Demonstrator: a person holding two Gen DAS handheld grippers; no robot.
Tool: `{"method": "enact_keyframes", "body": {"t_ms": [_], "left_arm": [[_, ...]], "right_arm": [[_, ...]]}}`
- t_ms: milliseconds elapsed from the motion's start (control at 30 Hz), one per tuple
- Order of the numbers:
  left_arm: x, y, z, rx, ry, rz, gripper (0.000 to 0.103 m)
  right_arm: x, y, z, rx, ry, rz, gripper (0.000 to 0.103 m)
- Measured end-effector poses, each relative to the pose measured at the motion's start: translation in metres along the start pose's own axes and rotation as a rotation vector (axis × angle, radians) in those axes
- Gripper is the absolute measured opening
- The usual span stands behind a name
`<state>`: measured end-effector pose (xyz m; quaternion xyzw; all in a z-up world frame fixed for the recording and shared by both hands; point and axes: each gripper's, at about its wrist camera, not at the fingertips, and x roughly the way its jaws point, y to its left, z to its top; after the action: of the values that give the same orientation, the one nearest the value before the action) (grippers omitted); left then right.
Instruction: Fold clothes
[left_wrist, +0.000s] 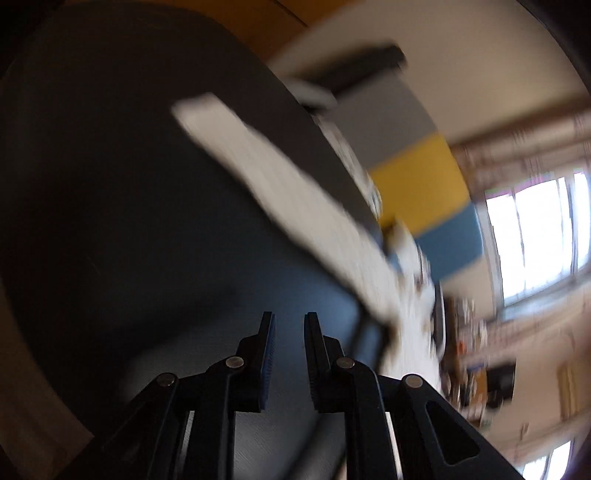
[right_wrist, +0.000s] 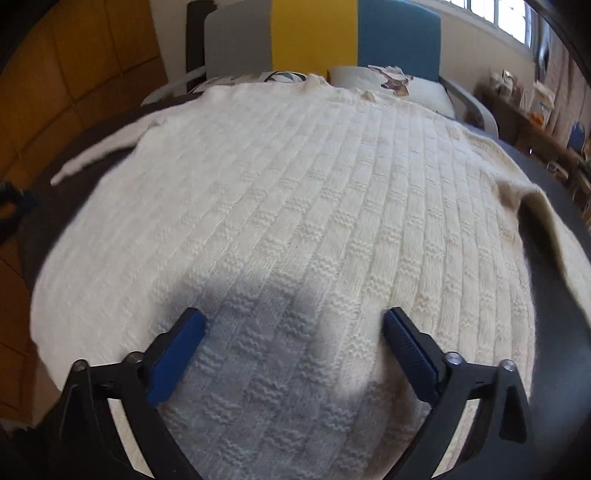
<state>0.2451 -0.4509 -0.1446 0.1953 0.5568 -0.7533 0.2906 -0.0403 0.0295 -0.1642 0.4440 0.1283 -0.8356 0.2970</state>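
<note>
A cream cable-knit sweater (right_wrist: 295, 184) lies spread flat on a dark table (right_wrist: 561, 280). One sleeve (right_wrist: 99, 151) stretches out to the left and the other (right_wrist: 539, 210) bends down along the right side. My right gripper (right_wrist: 293, 317) hovers over the sweater's lower body, jaws wide open with nothing between them. The left wrist view is blurred. In it my left gripper (left_wrist: 289, 321) stands over bare dark table (left_wrist: 110, 184), jaws a narrow gap apart and empty. A white sleeve (left_wrist: 295, 206) runs diagonally ahead of it.
Beyond the table's far edge stands seating with grey, yellow and blue backs (right_wrist: 314, 33) and patterned cushions (right_wrist: 391, 81). Orange-brown panels (right_wrist: 74, 74) fill the left. A cluttered shelf (right_wrist: 535, 103) and windows (left_wrist: 535, 236) are at the right.
</note>
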Motion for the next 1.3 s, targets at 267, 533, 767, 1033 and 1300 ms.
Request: {"method": "enact_keyframes", "body": {"t_ms": [267, 533, 767, 1033, 1300], "left_arm": [[0.016, 0.036, 0.092, -0.184, -0.046, 0.001, 0.013], [0.051, 0.062, 0.125, -0.318, -0.032, 0.023, 0.015], [0.065, 0.078, 0.126, -0.396, -0.012, 0.015, 0.017], [0.075, 0.068, 0.140, -0.365, -0.080, 0.092, 0.009], [0.059, 0.030, 0.138, -0.247, -0.110, 0.171, 0.012]], "right_arm": [[0.009, -0.002, 0.017, 0.037, 0.070, -0.025, 0.103], [0.008, 0.006, 0.022, 0.049, 0.113, -0.060, 0.103], [0.005, 0.006, 0.033, 0.072, 0.099, -0.040, 0.103], [0.027, 0.030, 0.059, 0.077, 0.111, 0.025, 0.103], [0.027, 0.029, 0.051, 0.083, 0.086, 0.035, 0.103]]}}
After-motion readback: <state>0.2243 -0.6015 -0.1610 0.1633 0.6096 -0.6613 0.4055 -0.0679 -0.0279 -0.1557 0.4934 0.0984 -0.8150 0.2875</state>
